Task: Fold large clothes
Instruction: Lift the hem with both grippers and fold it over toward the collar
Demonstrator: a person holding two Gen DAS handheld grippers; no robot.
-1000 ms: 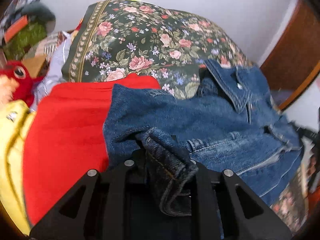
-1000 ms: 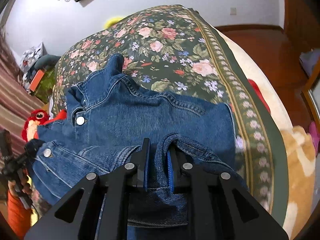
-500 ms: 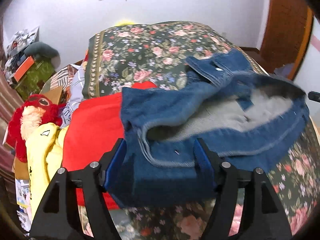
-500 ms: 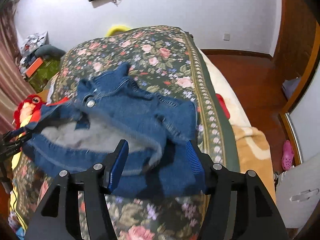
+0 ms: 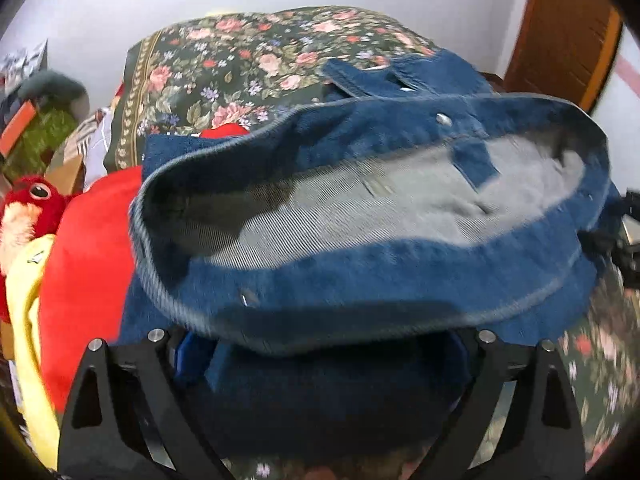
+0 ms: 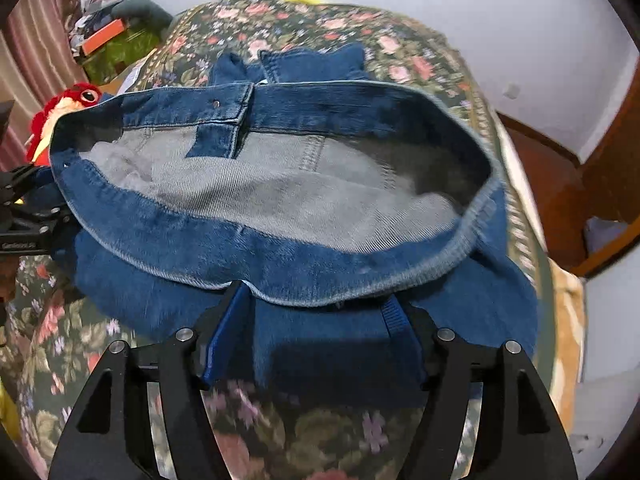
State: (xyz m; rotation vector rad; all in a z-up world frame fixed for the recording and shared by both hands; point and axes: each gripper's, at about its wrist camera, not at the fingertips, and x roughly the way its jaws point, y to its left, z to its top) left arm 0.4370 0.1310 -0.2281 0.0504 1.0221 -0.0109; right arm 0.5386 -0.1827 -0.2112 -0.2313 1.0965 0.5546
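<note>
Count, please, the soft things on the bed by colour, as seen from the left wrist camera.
Blue: 1, the denim jacket
Red: 2, the red cloth and the plush toy
Yellow: 1, the yellow cloth
Floral green: 1, the bedspread
Total: 5

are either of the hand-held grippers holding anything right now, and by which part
Nothing is held. Both the left hand-held gripper and right hand-held gripper have just been opening, jaws standing apart around the hem of the blue denim jacket, no longer pinching it.
</note>
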